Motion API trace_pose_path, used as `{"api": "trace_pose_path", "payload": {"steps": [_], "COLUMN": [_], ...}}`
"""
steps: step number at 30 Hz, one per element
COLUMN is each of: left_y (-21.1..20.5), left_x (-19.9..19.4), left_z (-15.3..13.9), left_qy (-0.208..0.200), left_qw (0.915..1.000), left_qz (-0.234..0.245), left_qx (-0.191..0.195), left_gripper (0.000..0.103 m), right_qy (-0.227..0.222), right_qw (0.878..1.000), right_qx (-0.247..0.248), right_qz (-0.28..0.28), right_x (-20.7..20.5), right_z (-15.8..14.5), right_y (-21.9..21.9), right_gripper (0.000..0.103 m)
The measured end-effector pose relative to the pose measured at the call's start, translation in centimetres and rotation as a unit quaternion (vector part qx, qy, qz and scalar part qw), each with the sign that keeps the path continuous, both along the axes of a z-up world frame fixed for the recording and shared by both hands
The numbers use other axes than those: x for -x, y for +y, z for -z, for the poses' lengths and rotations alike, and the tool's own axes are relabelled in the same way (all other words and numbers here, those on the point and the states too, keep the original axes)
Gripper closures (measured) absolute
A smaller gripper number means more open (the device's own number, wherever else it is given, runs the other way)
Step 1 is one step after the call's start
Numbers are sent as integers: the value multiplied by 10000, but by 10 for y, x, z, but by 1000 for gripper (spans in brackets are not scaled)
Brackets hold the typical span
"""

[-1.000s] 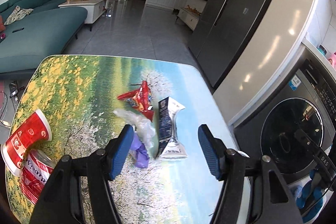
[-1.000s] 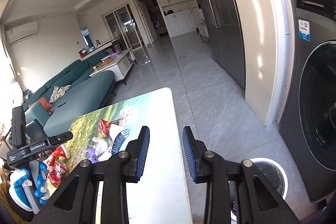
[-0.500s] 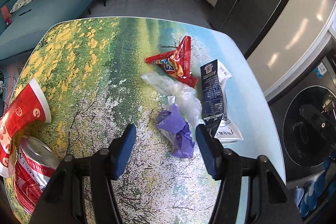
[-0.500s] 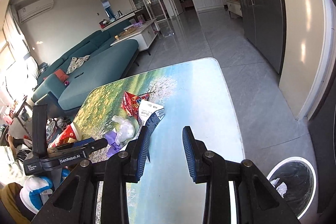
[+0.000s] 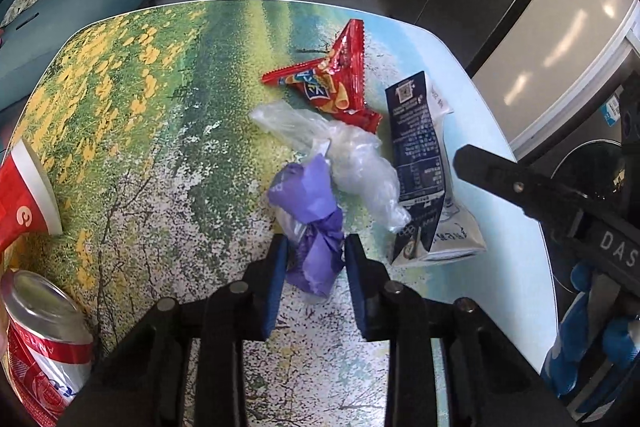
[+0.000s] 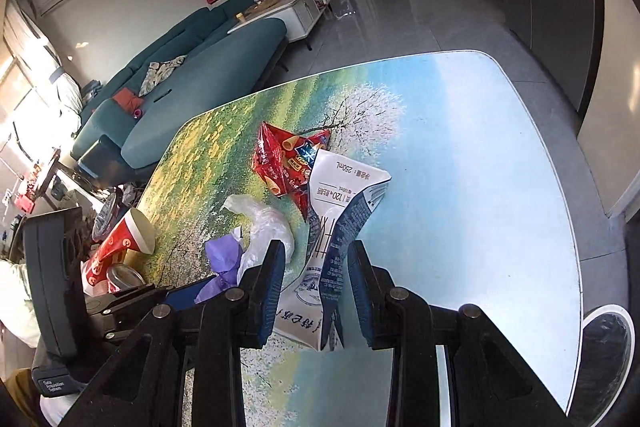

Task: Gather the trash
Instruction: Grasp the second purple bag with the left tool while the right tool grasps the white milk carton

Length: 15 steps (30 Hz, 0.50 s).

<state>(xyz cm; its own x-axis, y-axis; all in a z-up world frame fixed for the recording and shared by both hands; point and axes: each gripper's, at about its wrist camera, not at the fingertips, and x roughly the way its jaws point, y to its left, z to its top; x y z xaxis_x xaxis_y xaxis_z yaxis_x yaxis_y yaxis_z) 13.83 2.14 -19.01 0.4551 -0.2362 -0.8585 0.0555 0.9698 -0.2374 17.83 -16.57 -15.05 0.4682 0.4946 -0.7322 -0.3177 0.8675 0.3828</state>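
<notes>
Two grippers are working over the flower-print table (image 5: 120, 115). My left gripper (image 5: 316, 259) has just been closing and is now pinching the crumpled purple wrapper (image 5: 308, 199), pads pressing on its near end while it is lying on the table. The clear plastic bag (image 5: 348, 155) is touching that wrapper, with the red snack packet (image 5: 332, 87) just behind it. My right gripper (image 6: 316, 267) is sitting low over the flattened milk carton (image 6: 340, 211), jaws partly spread, carton's near end between them; I cannot tell whether the pads are touching it. The red paper cup (image 5: 24, 195) and the soda can (image 5: 44, 347) are lying at the table's left edge. The trash bin (image 6: 604, 351) is standing on the floor beside the table, lower right in the right view.
</notes>
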Motion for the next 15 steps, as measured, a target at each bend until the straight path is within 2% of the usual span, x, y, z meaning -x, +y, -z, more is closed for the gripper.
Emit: {"api": "trace_pose_path", "payload": {"steps": [8,15], "left_y": [7,19], "left_x": [4,17], "left_z": [-2,-16], "left_qy": [-126,-317], "left_qw": [9999,9994], "left_qz": [-14,-66], "left_qx": [48,144], "left_gripper": [78,78], "right_qy": [355,397], "right_qw": [9989,9989], "right_qx": [287,244], "right_qz": [75,97], "right_x": [-22,-22], "right_z": [24,26], "right_y": [19,14], "right_gripper": [73,79]}}
